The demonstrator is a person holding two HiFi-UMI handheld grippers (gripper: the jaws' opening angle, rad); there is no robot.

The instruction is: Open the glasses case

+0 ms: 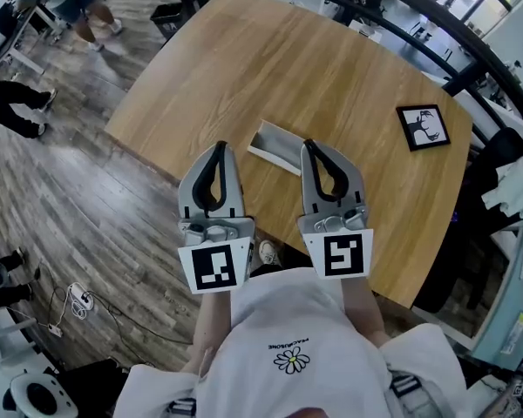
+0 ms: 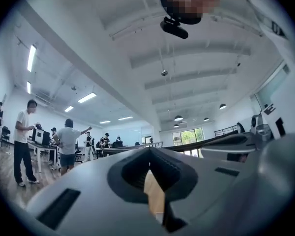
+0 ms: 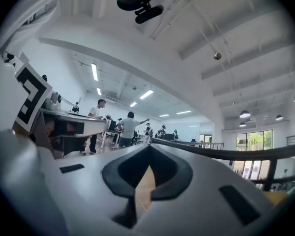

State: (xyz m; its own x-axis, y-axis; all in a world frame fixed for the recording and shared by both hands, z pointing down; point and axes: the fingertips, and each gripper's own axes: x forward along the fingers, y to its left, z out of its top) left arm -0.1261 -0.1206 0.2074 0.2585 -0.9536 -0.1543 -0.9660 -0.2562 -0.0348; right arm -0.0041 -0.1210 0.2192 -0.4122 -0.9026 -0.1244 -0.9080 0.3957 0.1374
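Observation:
The glasses case (image 1: 277,149), a pale grey oblong, lies on the round wooden table (image 1: 331,68) near its front edge; whether its lid is up I cannot tell. In the head view my left gripper (image 1: 220,148) and right gripper (image 1: 309,145) are held side by side close to the person's chest, high over the table, with the case showing between their tips. Both are shut with nothing in them. The left gripper view looks level past the shut left gripper (image 2: 150,149) into the room. The right gripper view does the same past the shut right gripper (image 3: 148,148). Neither gripper view shows the case.
A black framed picture (image 1: 423,126) lies on the table at the far right. Wood floor (image 1: 87,207) lies to the left, with cables (image 1: 77,301) on it. People (image 2: 67,146) stand at desks further off. A railing (image 1: 471,42) runs behind the table.

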